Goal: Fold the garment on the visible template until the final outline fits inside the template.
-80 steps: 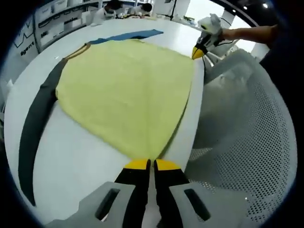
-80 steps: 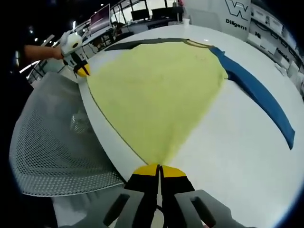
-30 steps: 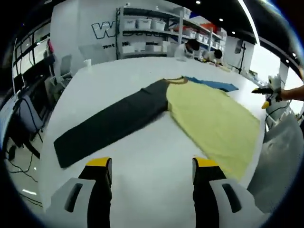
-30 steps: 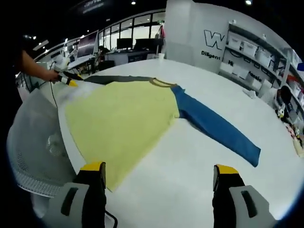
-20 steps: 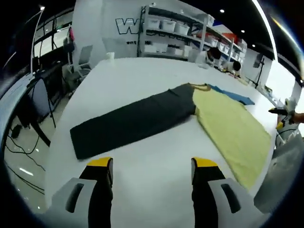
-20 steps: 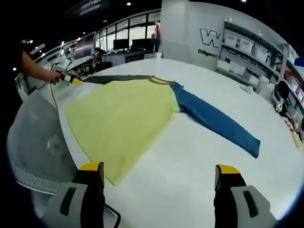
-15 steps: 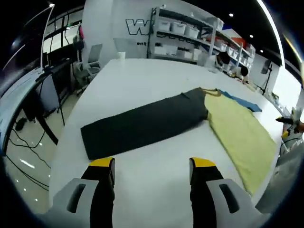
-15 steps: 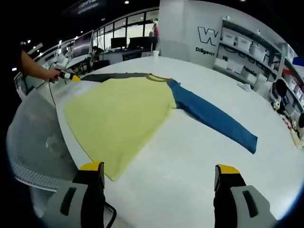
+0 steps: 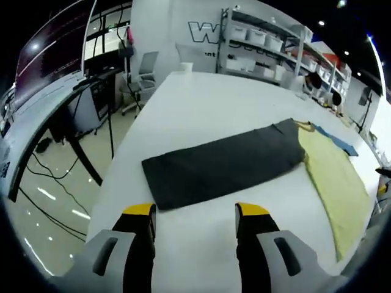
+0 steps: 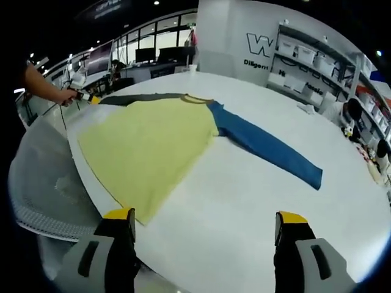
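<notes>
We see a big white table [image 10: 256, 201], and the shirt [image 10: 146, 146] lies flat on it. The shirt has a yellow body, a dark grey sleeve [image 9: 226, 165] and a blue sleeve [image 10: 263, 146]. We cannot make out a template line on the table.

The shirt looks soft, thin and light. We think it will bend and drag easily, and it may slide on the smooth table. A good place to hold it is at an edge or a corner, like the end of a sleeve, where the cloth can be pinched.

The two sleeves stick straight out to the sides, so the long line of the shirt runs from sleeve end to sleeve end. The neck points away from the person, and the bottom hem lies near the table edge.

Our left gripper [image 9: 195, 213] is open wide and holds nothing. It hangs just near the end of the dark grey sleeve. Our right gripper [image 10: 204, 223] is open very wide too, and it holds nothing. It is above the table, well apart from the blue sleeve.
</notes>
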`<action>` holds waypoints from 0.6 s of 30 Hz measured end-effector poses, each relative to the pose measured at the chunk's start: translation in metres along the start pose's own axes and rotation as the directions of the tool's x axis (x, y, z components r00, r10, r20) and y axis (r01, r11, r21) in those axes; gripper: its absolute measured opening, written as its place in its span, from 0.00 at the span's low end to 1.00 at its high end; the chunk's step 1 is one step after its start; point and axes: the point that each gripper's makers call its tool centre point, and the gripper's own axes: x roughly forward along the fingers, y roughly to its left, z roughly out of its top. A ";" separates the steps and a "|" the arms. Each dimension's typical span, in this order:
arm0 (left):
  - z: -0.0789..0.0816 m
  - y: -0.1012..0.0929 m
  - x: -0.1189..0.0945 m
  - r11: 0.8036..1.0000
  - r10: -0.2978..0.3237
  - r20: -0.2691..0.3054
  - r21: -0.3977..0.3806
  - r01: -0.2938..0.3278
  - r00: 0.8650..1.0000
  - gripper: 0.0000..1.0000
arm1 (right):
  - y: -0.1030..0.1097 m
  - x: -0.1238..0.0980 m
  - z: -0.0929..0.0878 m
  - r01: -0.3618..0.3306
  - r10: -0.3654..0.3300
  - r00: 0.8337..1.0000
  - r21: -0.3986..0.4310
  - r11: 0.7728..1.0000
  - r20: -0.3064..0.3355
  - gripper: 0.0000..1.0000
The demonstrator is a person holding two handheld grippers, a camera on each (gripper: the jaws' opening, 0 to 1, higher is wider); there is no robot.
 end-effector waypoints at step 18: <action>0.001 0.033 0.024 0.993 0.049 -0.038 -0.101 -0.053 0.998 0.32 | 0.001 -0.010 -0.008 0.016 -0.016 1.000 0.015 1.000 -0.007 0.92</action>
